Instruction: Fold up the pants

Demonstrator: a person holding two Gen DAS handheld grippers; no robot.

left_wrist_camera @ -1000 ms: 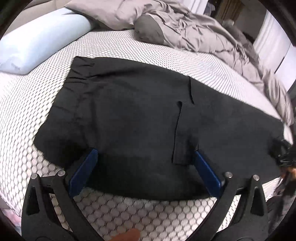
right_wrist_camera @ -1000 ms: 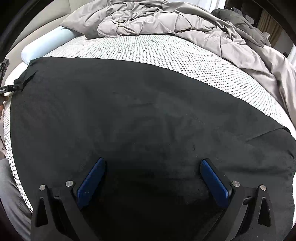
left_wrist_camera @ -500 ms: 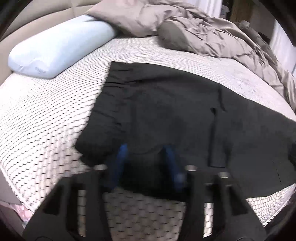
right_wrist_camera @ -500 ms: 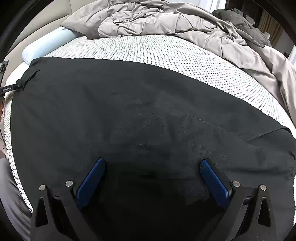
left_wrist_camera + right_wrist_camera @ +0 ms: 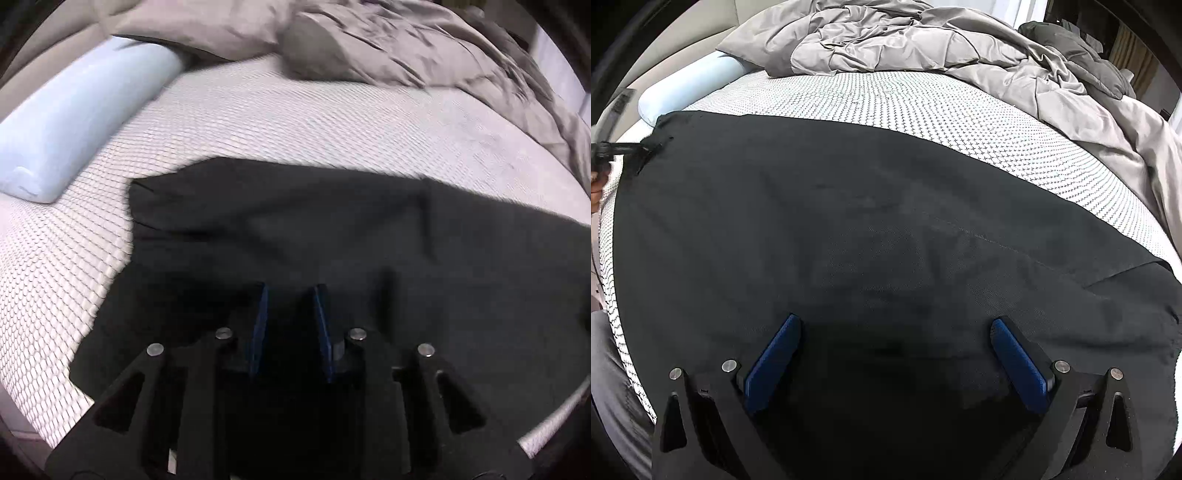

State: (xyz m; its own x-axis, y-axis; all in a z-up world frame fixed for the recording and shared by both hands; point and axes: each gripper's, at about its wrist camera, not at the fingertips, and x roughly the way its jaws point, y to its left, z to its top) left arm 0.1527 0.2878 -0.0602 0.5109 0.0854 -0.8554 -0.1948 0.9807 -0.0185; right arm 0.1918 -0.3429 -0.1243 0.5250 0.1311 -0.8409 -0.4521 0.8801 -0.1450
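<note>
Honeycomb-patterned mattress (image 5: 960, 122) (grey duvet (image 5: 923, 40) rumpled behind) — black pants (image 5: 849, 221) across it

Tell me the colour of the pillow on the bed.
Pale blue pillow, clearest in the left wrist view.

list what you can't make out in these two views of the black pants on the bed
- Left wrist view: whether the left claw pinches the black fabric pants; dark cloth against dark pads, motion blur.
- Left wrist view: the pants' right end, cut off by the frame edge.
- Right wrist view: the pants' near edge, in shadow between the right claw's open blue pads.
</note>
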